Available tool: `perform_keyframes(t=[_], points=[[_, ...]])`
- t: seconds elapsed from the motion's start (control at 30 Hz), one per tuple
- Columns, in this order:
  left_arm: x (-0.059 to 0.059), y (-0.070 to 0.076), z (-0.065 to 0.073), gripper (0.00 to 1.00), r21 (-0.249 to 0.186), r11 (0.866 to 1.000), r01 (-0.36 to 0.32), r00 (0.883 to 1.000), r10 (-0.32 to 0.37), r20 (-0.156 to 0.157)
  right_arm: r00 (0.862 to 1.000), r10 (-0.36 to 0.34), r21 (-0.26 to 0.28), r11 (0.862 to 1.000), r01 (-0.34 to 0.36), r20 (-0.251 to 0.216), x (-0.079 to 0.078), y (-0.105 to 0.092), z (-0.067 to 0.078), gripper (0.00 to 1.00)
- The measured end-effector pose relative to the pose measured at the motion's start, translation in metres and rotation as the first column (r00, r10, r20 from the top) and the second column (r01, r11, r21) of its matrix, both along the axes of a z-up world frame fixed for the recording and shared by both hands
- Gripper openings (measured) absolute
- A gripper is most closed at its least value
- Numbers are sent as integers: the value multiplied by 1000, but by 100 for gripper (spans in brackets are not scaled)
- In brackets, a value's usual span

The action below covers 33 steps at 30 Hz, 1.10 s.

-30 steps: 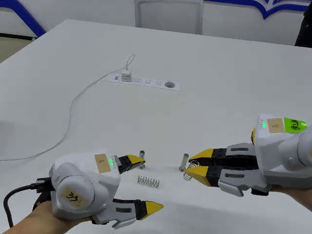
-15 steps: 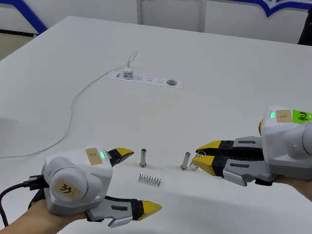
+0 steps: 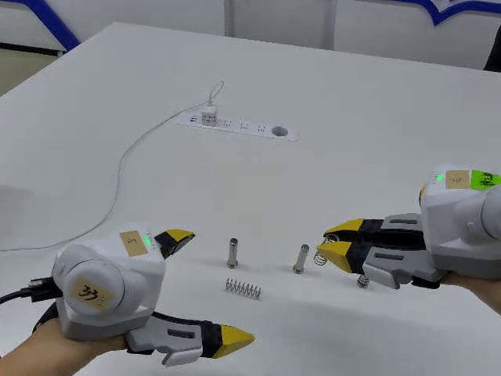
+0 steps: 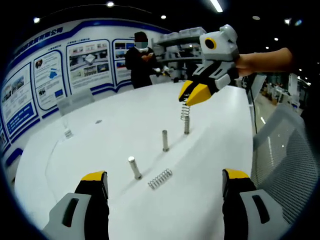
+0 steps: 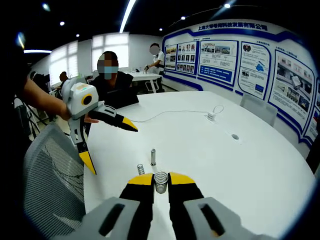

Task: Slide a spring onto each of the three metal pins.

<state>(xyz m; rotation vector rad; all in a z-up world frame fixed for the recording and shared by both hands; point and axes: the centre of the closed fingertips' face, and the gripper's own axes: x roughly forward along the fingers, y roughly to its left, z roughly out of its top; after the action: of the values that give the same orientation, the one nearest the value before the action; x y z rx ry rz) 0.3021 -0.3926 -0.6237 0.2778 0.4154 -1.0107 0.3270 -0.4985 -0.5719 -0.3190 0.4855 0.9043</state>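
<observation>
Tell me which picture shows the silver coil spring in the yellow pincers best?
The left gripper view: the silver coil spring hangs side-on, full length, from the right gripper. The right gripper view shows it end-on, a ring between the jaws. The head view shows a tiny coil at the tips.

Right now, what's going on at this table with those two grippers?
A person holds a gripper in each hand, fitting springs onto three upright metal pins. The right gripper is shut on a spring, held up close to the pins. The two pins nearer the left gripper are bare. That gripper is open and holds nothing. A second spring lies loose on the white table beside the pins.
</observation>
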Motion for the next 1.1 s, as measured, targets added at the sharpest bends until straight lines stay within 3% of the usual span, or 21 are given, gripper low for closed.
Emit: perform_keyframes(t=[0.13, 0.27, 0.8, 1.1], points=[[3, 1, -2, 100, 7, 1000, -15, 1000, 15, 3, 1000, -24, -2, 1000, 24, -6, 3, -4, -2, 11], [4, -1, 2, 100, -22, 999, -27, 1000, 27, -5, 999, -37, -5, 999, 36, -14, 6, -7, -5, 11], [0, 3, -7, 100, -3, 999, -35, 999, 35, -39, 994, -106, 10, 994, 106, -22, 28, -16, -9, 11], [-1, 4, -9, 100, -4, 999, -39, 998, 38, -53, 992, -123, 18, 992, 124, -40, 41, -6, -20, 11]])
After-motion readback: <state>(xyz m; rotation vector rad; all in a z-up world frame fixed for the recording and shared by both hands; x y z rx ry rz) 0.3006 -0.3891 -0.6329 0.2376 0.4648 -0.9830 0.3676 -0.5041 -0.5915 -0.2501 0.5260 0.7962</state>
